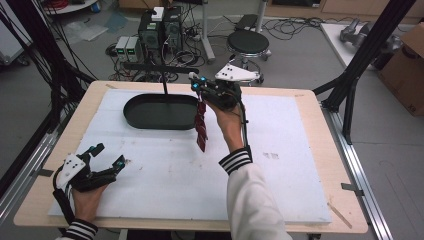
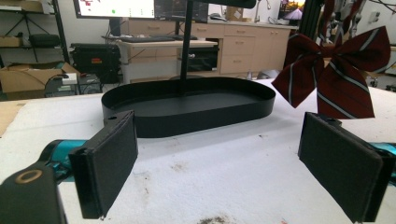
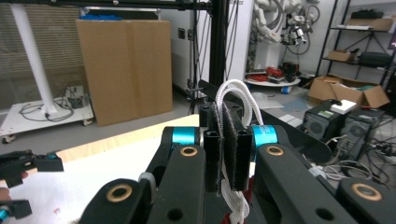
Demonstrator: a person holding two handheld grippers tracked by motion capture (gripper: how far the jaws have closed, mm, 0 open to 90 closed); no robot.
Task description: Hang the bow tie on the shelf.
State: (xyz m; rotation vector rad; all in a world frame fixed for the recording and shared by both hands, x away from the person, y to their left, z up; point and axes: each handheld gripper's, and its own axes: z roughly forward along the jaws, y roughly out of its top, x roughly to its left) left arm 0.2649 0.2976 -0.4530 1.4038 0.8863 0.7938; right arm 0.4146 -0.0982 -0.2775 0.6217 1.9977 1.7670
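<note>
Presently, right gripper (image 3: 226, 154) jaws: pressed together on a white cord loop (image 3: 240, 100).
Cord's load: a dark red striped bow tie (image 1: 201, 125), hanging free below the right gripper (image 1: 200, 85), lifted off the desk.
Bow tie position: just beside the right end of the black oval tray (image 1: 160, 111), toward the desk's far edge; also seen raised at upper right from the left gripper view (image 2: 334, 77).
Left gripper (image 1: 107, 155) jaws: spread wide, nothing between the pads (image 2: 109, 161).
Left gripper position: near the desk's front-left corner, held low over the white mat (image 1: 165, 175).
Tray: sits on the mat, a thin black post (image 1: 164, 82) rising from it.
Desk (image 1: 310, 100): wooden edge showing around the mat.
</note>
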